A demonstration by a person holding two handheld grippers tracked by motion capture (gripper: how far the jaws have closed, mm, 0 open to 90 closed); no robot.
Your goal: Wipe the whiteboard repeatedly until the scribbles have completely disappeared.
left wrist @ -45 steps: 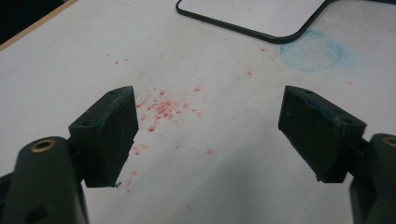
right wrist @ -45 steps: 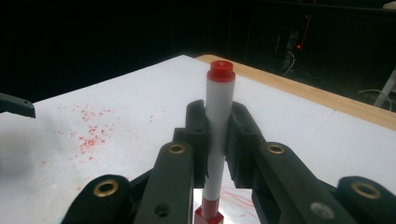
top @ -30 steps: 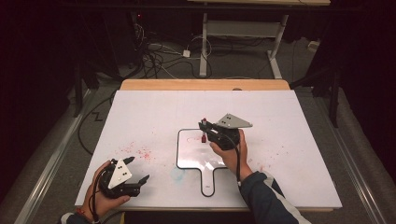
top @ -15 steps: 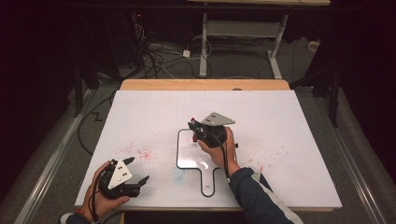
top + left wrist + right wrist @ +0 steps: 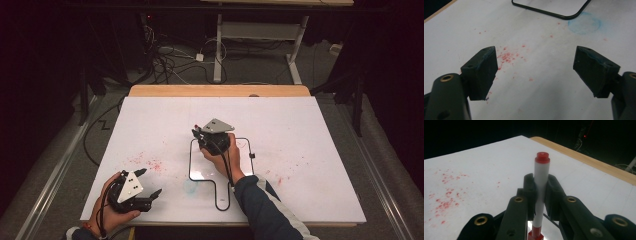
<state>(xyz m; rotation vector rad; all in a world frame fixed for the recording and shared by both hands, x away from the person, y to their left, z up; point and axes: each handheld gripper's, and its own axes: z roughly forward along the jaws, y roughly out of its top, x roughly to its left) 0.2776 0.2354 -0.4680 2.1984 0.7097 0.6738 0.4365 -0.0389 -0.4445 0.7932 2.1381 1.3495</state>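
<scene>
Right gripper view: right gripper [image 5: 541, 192] clamped on one red-capped marker [image 5: 541, 180]. Left gripper [image 5: 534, 72] jaws apart, board [image 5: 564, 17] corner at 12 o'clock.

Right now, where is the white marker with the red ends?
The white marker with red ends stands upright, clamped between the right gripper jaws. In the high view that gripper is mid-table, over the far left part of the black-rimmed white board.

No readable text, label, brand or number anywhere: none on marker [image 5: 541, 182], none on white bench [image 5: 300, 130] around it, only red specks there
</scene>
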